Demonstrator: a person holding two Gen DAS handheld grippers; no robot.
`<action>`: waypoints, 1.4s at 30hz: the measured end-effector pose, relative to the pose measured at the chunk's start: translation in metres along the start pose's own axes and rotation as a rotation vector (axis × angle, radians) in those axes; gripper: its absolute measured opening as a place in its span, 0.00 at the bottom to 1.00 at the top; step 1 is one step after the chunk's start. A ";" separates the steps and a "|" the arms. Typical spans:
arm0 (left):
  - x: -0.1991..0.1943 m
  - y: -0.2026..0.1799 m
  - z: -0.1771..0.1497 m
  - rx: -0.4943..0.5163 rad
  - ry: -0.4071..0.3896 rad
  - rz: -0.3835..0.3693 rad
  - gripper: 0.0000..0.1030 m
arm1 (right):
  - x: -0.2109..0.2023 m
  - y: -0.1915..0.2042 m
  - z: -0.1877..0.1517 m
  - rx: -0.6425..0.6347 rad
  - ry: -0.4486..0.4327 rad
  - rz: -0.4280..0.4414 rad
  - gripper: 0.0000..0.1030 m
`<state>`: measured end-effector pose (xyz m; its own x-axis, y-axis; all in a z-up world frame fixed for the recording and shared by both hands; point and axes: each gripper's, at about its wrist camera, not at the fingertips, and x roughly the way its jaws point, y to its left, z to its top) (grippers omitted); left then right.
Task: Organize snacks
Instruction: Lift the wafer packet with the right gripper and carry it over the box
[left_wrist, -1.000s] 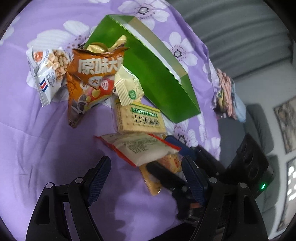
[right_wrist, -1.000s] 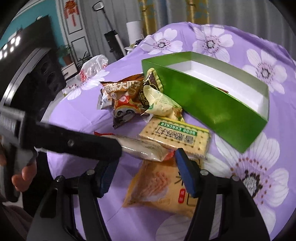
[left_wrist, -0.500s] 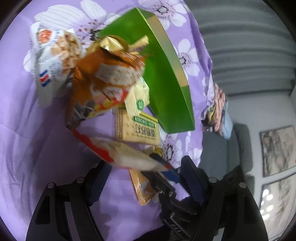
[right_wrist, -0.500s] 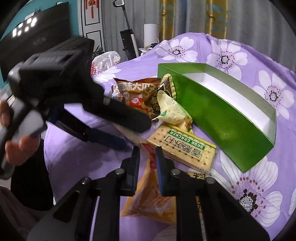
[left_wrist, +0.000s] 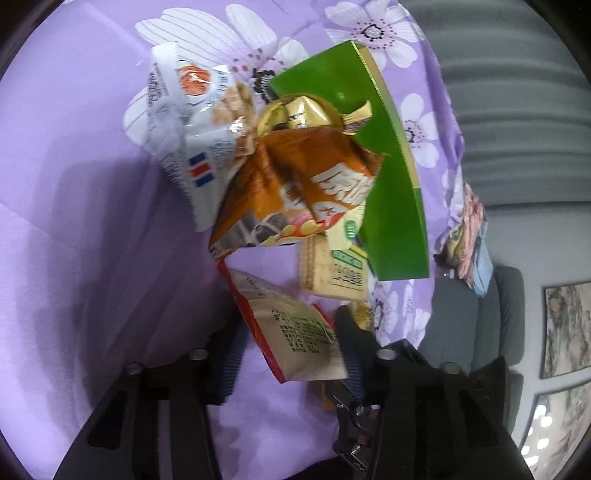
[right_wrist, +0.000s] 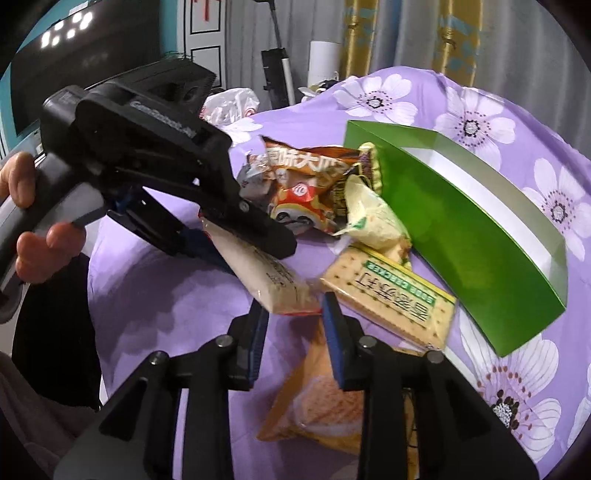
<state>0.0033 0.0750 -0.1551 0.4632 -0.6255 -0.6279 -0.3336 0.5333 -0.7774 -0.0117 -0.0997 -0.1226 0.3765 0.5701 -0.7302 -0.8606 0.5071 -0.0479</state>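
Gripping the red-edged cream snack packet (right_wrist: 271, 278) at opposite ends, the left gripper (right_wrist: 255, 236), its jaws just closed in, and the right gripper (right_wrist: 295, 328), jaws slightly reopened, hold it above the purple flowered cloth (right_wrist: 155, 295), left of the long green cardboard box (right_wrist: 461, 229).

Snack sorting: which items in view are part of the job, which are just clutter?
Job: green box, red-edged white packet, soda cracker pack, orange snack bag, pale yellow packet, white snack bag, gold-wrapped snack, flat orange packet.
Clutter: plastic bag, paper roll, framed pictures, grey sofa.
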 end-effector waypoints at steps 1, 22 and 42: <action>-0.001 0.000 -0.001 0.007 -0.001 0.002 0.36 | 0.000 0.001 0.000 -0.004 -0.001 -0.004 0.25; -0.032 -0.089 -0.010 0.290 -0.078 0.020 0.26 | -0.066 0.013 0.010 -0.068 -0.186 -0.163 0.10; 0.005 -0.206 0.055 0.511 -0.095 0.050 0.26 | -0.078 -0.086 0.046 0.067 -0.313 -0.272 0.10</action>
<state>0.1198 -0.0065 0.0044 0.5373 -0.5501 -0.6393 0.0752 0.7862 -0.6134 0.0483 -0.1583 -0.0302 0.6818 0.5737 -0.4540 -0.6953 0.7011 -0.1583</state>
